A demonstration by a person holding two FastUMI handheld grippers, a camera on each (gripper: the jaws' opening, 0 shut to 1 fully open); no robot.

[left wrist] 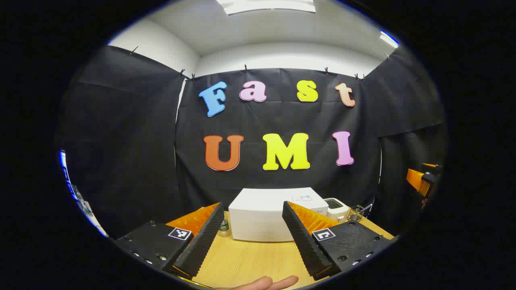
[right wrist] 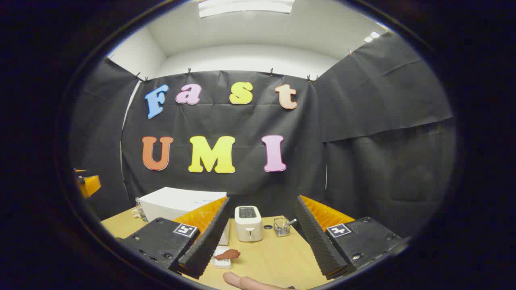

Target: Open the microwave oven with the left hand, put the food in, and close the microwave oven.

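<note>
**Both grippers wide open, microwave shut, food on its plate**

Left gripper view, left to right: left gripper (left wrist: 252,237) low over the near part of the wooden table (left wrist: 242,262), fingers spread wide, nothing between them. A small bottle (left wrist: 224,227) stands just beside the microwave's left side, peeking past the left finger. White microwave (left wrist: 268,215) sits toward the back edge of the table, framed between the two fingers, door closed as far as can be told. Right of it, near the back right corner, a white toaster (left wrist: 336,208), then a small wire basket (left wrist: 354,213). At the far right edge of the view, an orange and black part of the other gripper, too cut off to read. A fingertip (left wrist: 266,283) of the person pokes in at the bottom.

Right gripper view, left to right: orange piece of the other gripper at the far left edge. Right gripper (right wrist: 262,241) also over the table, fingers spread wide, holding nothing. Microwave (right wrist: 177,205) at back left, partly behind the left finger. The food (right wrist: 227,254), a reddish-brown piece, lies on a small white plate (right wrist: 221,262) near the front edge, just in front of the microwave's right end and touching neither finger. Toaster (right wrist: 248,223) mid-table, wire basket (right wrist: 281,226) just beside it on the right with a utensil sticking out.
</note>
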